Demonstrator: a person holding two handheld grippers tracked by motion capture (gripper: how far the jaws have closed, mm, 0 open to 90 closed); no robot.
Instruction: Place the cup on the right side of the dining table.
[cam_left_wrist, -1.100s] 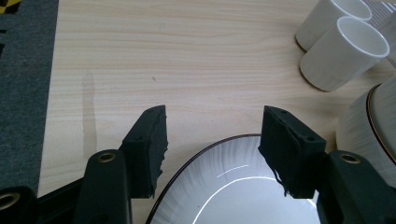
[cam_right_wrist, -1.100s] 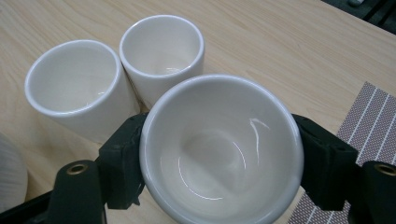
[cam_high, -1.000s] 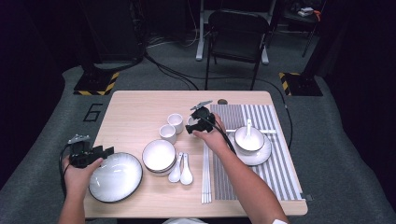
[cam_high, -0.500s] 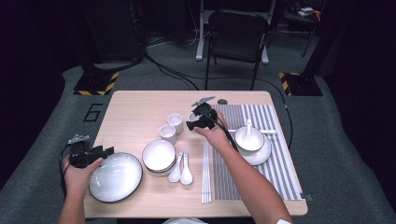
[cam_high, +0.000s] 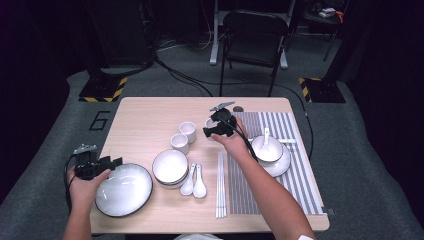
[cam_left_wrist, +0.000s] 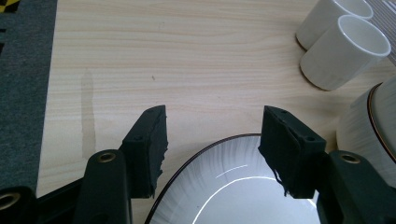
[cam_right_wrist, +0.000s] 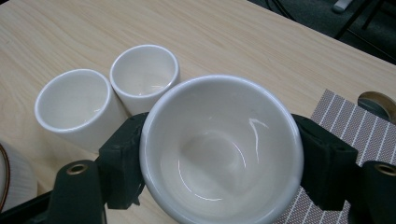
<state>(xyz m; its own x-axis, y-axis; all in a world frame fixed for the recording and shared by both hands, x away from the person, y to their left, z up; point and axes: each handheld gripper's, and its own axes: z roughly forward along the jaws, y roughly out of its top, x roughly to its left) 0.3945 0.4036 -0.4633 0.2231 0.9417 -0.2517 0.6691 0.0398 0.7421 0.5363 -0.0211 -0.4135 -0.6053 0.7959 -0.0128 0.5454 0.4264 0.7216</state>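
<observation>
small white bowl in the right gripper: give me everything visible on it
The small white bowl looks like glazed ceramic: plain, round, deep, glossy, empty, with a thick rounded rim. It sits upright between the right gripper jaws, whose black pads press its two sides. Below it are the wooden table and the striped mat; two white cups stand just beyond.

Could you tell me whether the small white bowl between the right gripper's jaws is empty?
Empty: the small white bowl shows a bare, glossy inside, held upright.

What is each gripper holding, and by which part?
The right gripper clamps a small white bowl across its outer sides. The left gripper holds nothing; its open jaws straddle the plate's rim.
</observation>
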